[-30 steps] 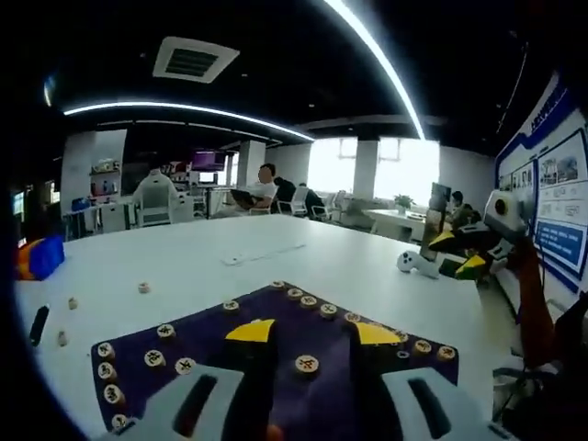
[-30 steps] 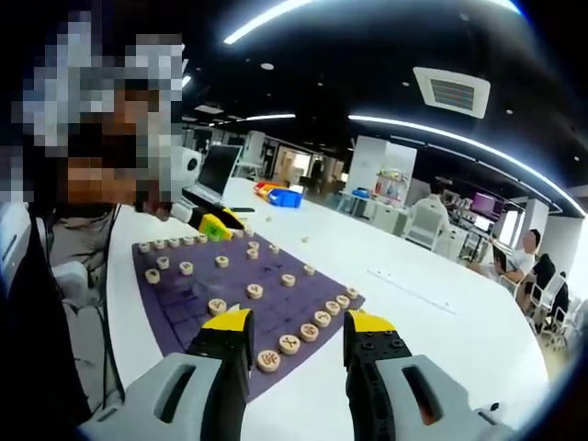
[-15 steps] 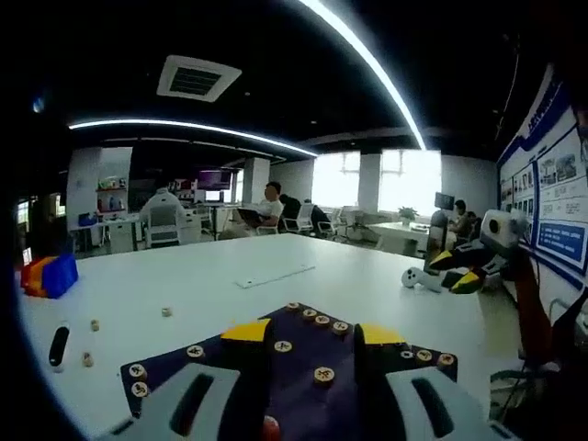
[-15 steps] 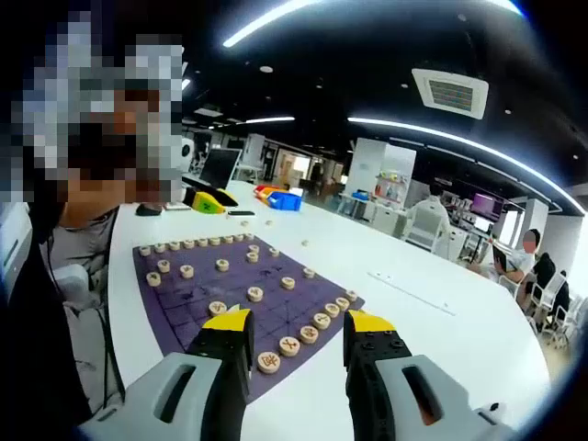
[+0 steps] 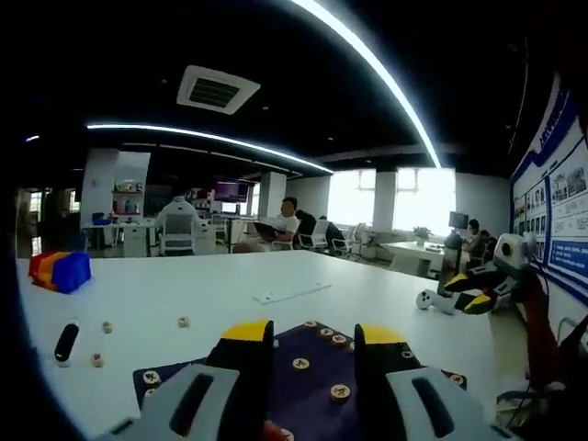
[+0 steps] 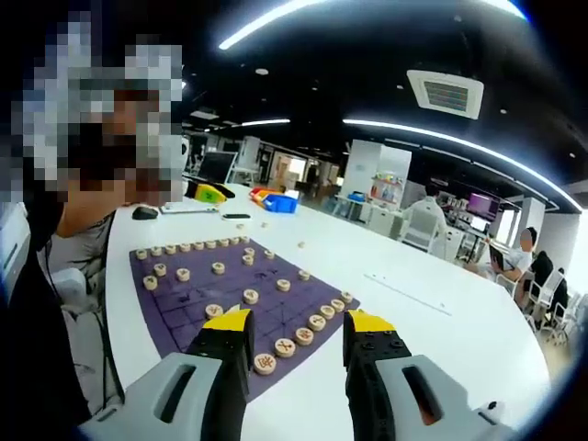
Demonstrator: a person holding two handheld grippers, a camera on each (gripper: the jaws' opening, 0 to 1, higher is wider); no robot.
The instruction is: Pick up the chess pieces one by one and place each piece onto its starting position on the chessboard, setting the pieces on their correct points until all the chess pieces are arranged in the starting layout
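Since the loose piece (image 5: 184, 322) near the table's (image 5: 230, 285) far edge looks light and slick, pinch its rim; your left gripper (image 5: 306, 333) and right gripper (image 6: 299, 320) are both spread, holding nothing.

The left gripper (image 5: 303, 342) has two black jaws capped with yellow tips, rising from pale grey housings, each housing cut by a dark oblong slot. The right gripper (image 6: 287, 329) is built the same: yellow-tipped black jaws with ribbed inner faces on grey slotted bodies. Seen from the left gripper view, the right gripper's body is black with yellow. The person (image 6: 41, 303) wears a dark top with a thin cable running down it.
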